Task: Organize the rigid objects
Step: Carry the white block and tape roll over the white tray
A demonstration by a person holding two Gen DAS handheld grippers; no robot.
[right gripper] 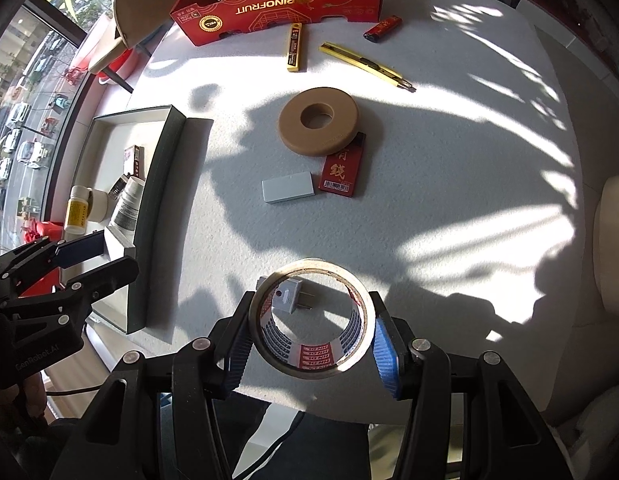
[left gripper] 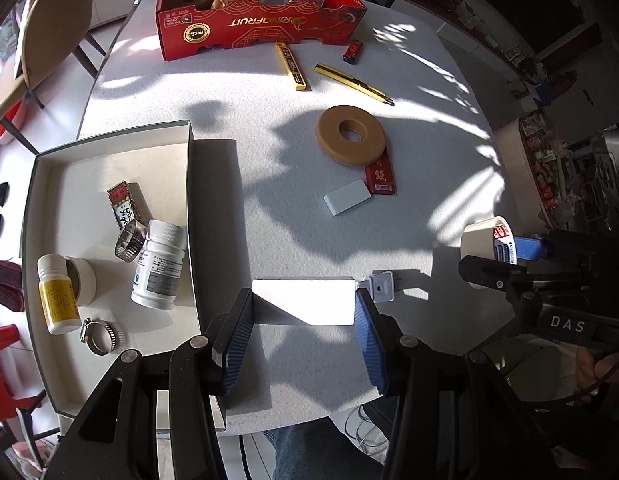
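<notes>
My left gripper (left gripper: 304, 312) is shut on a white rectangular box (left gripper: 303, 300), held above the table near its front edge, just right of the open white tray (left gripper: 109, 148). The tray holds two pill bottles (left gripper: 159, 264), a small red carton (left gripper: 123, 204) and metal hose clamps (left gripper: 103, 336). My right gripper (right gripper: 312, 334) is shut on a roll of masking tape (right gripper: 313, 360), held above a white plug adapter (right gripper: 287, 294). The right gripper and tape also show at the right of the left wrist view (left gripper: 489, 248).
On the table lie a tan foam ring (left gripper: 351, 136), a red card pack (left gripper: 381, 178), a grey block (left gripper: 347, 198), a yellow utility knife (left gripper: 353, 84), a yellow blade case (left gripper: 291, 66) and a red lighter (left gripper: 352, 52). A red cardboard box (left gripper: 253, 28) stands at the back.
</notes>
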